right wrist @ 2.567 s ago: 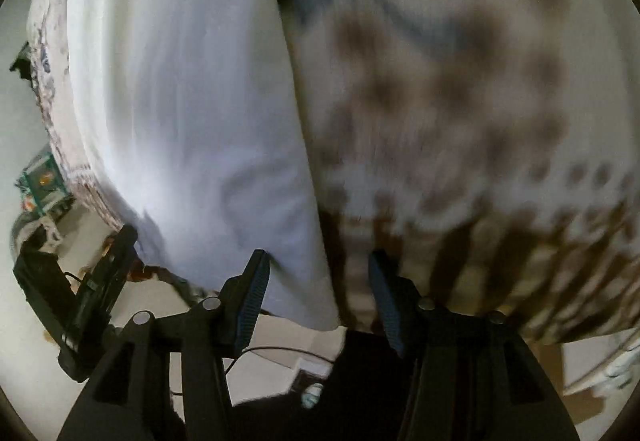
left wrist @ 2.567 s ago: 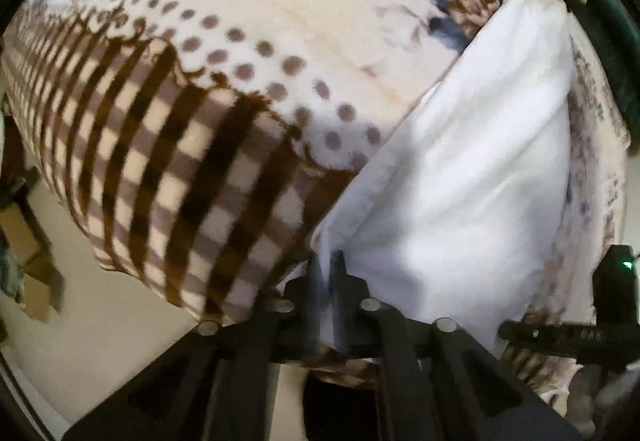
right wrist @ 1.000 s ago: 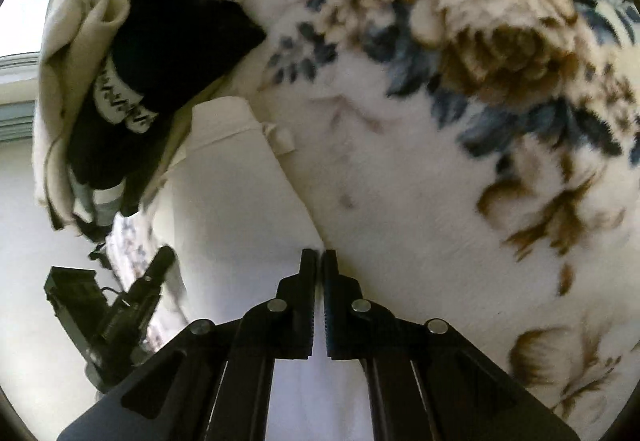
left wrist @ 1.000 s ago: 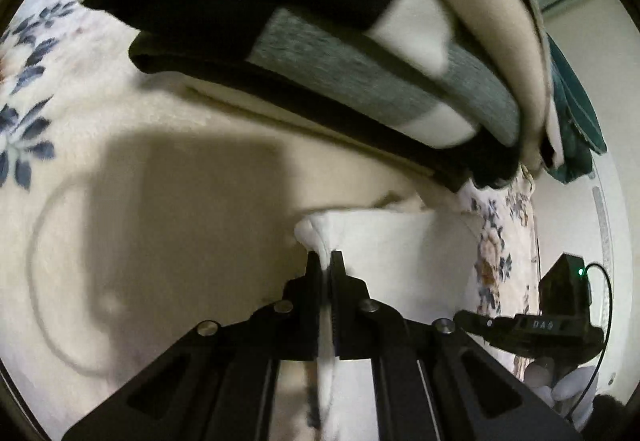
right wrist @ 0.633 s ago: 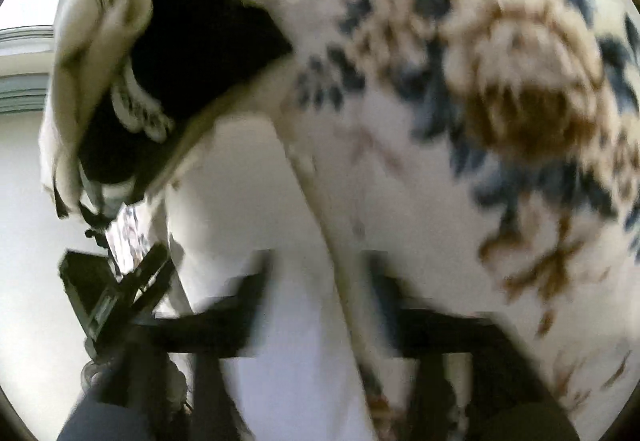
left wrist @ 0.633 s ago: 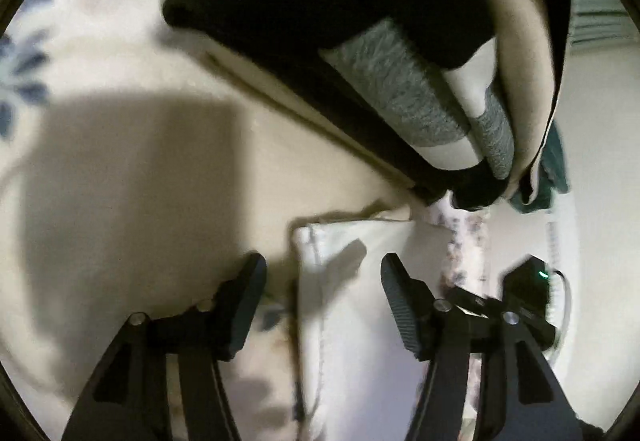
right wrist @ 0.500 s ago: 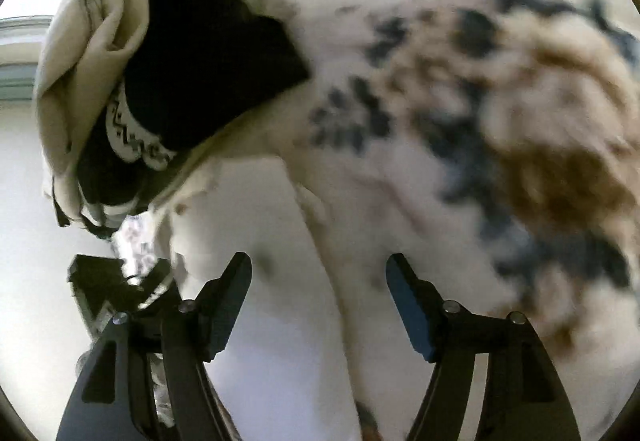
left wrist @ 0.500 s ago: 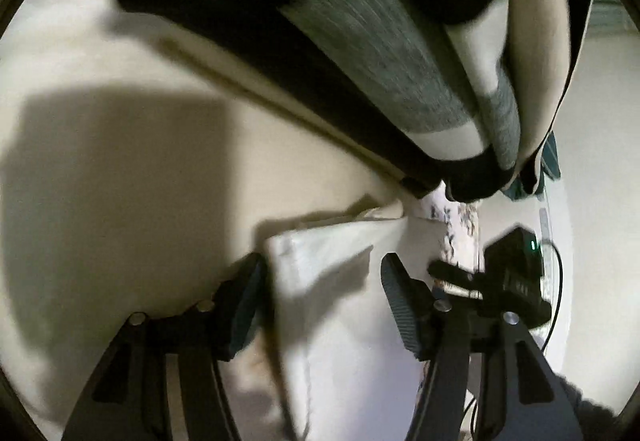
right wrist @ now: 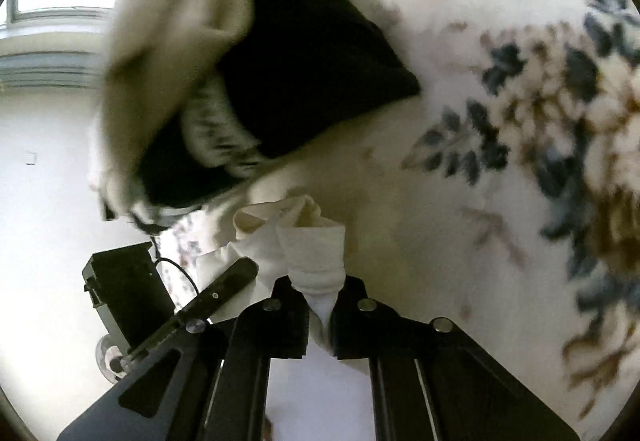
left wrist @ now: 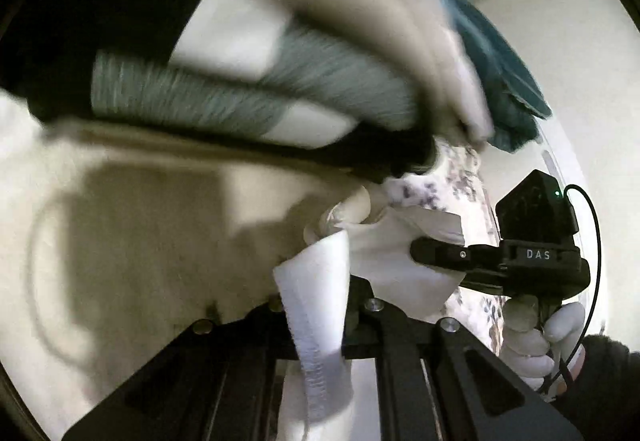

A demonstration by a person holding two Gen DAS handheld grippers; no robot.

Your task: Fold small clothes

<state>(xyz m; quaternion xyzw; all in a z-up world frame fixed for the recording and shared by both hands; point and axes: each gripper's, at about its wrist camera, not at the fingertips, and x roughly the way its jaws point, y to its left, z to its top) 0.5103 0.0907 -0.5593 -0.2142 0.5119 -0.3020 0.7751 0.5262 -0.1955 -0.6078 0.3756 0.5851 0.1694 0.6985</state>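
The white garment (left wrist: 320,305) lies on the floral blanket (right wrist: 520,121), just in front of the stack of folded clothes (left wrist: 248,93), and both grippers have hold of it. In the left wrist view its hemmed edge stands up in a band between the fingers of the left gripper (left wrist: 316,321), whose jaws have just been closing and now pinch the cloth. In the right wrist view a bunched corner of the same white garment (right wrist: 316,257) rises in a cone from the right gripper (right wrist: 320,305), whose jaws have likewise just been closing and now clamp the fabric. The cloth between the 2 grips is gathered into soft folds. The stack shows black, grey and white layers with a beige piece over the top and a teal piece (left wrist: 504,81) behind. A gloved hand (left wrist: 532,345) holds the right gripper's handle at the lower right of the left wrist view.
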